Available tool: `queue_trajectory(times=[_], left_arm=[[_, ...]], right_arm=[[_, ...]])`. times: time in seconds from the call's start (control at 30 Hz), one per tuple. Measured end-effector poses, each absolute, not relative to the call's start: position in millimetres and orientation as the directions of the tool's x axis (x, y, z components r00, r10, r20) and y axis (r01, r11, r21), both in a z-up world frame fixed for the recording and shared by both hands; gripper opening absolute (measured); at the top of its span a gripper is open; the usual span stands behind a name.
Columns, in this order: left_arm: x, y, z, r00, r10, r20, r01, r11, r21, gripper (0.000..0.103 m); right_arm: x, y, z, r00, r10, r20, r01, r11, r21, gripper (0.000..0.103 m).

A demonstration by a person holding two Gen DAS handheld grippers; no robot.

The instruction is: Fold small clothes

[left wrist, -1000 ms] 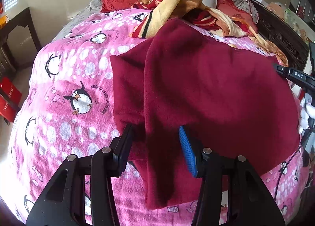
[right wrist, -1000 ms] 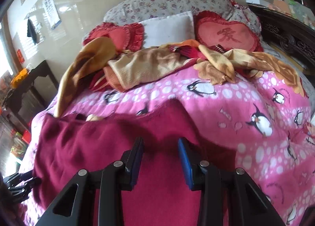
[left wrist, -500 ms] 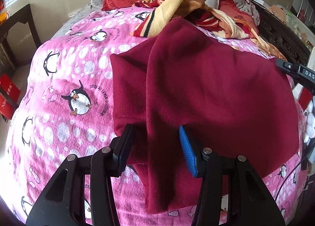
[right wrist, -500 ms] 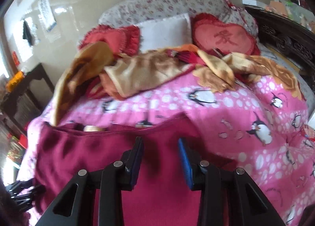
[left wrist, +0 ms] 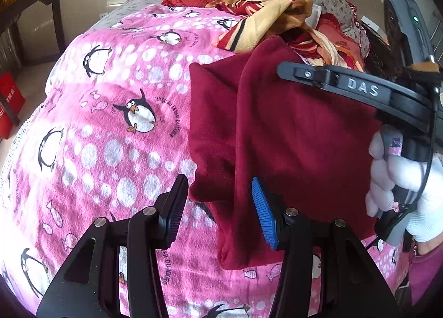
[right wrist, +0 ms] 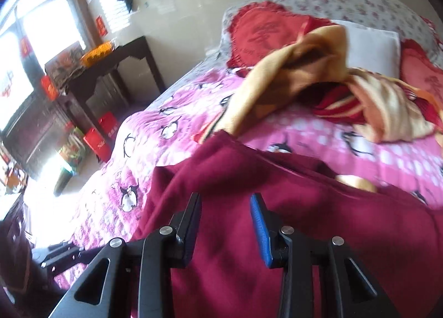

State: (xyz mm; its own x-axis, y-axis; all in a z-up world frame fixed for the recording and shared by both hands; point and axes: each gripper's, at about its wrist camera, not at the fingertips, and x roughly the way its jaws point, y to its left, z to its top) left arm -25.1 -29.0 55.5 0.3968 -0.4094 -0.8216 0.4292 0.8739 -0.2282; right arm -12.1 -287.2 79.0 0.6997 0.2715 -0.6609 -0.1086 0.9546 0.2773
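Left wrist view: a maroon fleece garment [left wrist: 290, 135] lies on the pink penguin blanket [left wrist: 110, 129] of the bed, one side folded over in a long ridge, its hem a rumpled corner. The left tool [left wrist: 220, 204] hangs released above that corner, its pads off the cloth. The right tool's arm crosses the garment's far side, gripped by a white-gloved hand [left wrist: 396, 179].

Right wrist view, blurred: the right tool [right wrist: 225, 221] is unclenched over the garment's creased fleece [right wrist: 318, 221], grasping nothing.
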Motion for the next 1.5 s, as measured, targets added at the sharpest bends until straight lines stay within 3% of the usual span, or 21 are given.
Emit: queue_trajectory(times=[0.23, 0.53, 0.77, 0.97, 1.33, 1.5], left_arm=[[-21, -22, 44, 0.366, -0.433, -0.824, 0.404, 0.871, -0.278, 0.049], [-21, -19, 40, 0.355, -0.442, -0.824, 0.391, 0.871, -0.298, 0.052], [-19, -20, 36, 0.353, -0.443, -0.824, 0.382, 0.872, -0.306, 0.054], [-17, -19, 36, 0.354, -0.439, -0.826, 0.375, 0.876, -0.305, 0.058], [-11, -26, 33, 0.347, -0.448, -0.824, 0.371, 0.872, -0.318, 0.058], [-7, -32, 30, 0.349, -0.477, -0.807, 0.348, 0.865, -0.361, 0.059]], right_arm=[[38, -258, 59, 0.659, 0.241, -0.713, -0.113, 0.968, 0.223, 0.035], [47, -258, 61, 0.662, 0.235, -0.712, -0.102, 0.969, 0.225, 0.035], [23, -271, 81, 0.674, 0.301, -0.675, -0.09, 0.94, 0.329, 0.037], [25, -269, 46, 0.608, 0.343, -0.716, -0.063, 0.92, 0.388, 0.041], [14, -280, 73, 0.621, 0.403, -0.672, -0.071, 0.883, 0.464, 0.042], [11, -282, 66, 0.584, 0.435, -0.686, -0.078, 0.871, 0.485, 0.06]])
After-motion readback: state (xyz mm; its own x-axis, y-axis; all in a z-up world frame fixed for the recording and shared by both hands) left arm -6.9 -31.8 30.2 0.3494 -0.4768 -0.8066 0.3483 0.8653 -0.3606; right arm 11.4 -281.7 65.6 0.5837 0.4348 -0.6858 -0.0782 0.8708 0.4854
